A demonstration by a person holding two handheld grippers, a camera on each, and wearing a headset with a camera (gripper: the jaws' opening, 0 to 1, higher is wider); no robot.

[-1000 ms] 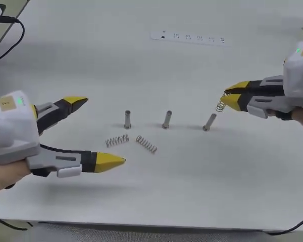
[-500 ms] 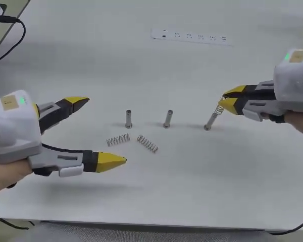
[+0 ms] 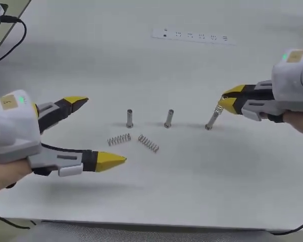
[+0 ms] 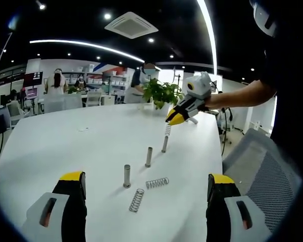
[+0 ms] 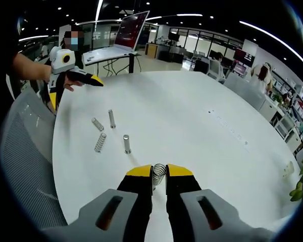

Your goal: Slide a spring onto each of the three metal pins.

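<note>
Three short metal pins stand in a row on the white table: left pin (image 3: 130,118), middle pin (image 3: 168,118) and a tilted right pin (image 3: 210,121). My right gripper (image 3: 225,102) is shut on a spring (image 3: 218,109), whose lower end meets the right pin's top. In the right gripper view that spring (image 5: 159,172) sits between the yellow tips and hides the pin. Two loose springs (image 3: 119,139) (image 3: 148,143) lie in front of the left and middle pins. My left gripper (image 3: 103,131) hovers open, to the left of the loose springs, with nothing in it.
A white power strip (image 3: 194,36) lies at the far side of the table. A black cable (image 3: 12,30) loops at the far left corner. The table's front edge (image 3: 141,224) runs close to me. A mesh chair (image 4: 265,166) stands beside the table.
My right gripper has come slightly down and left with the spring, bringing its lower end onto the right pin's top. The left gripper has stayed in place.
</note>
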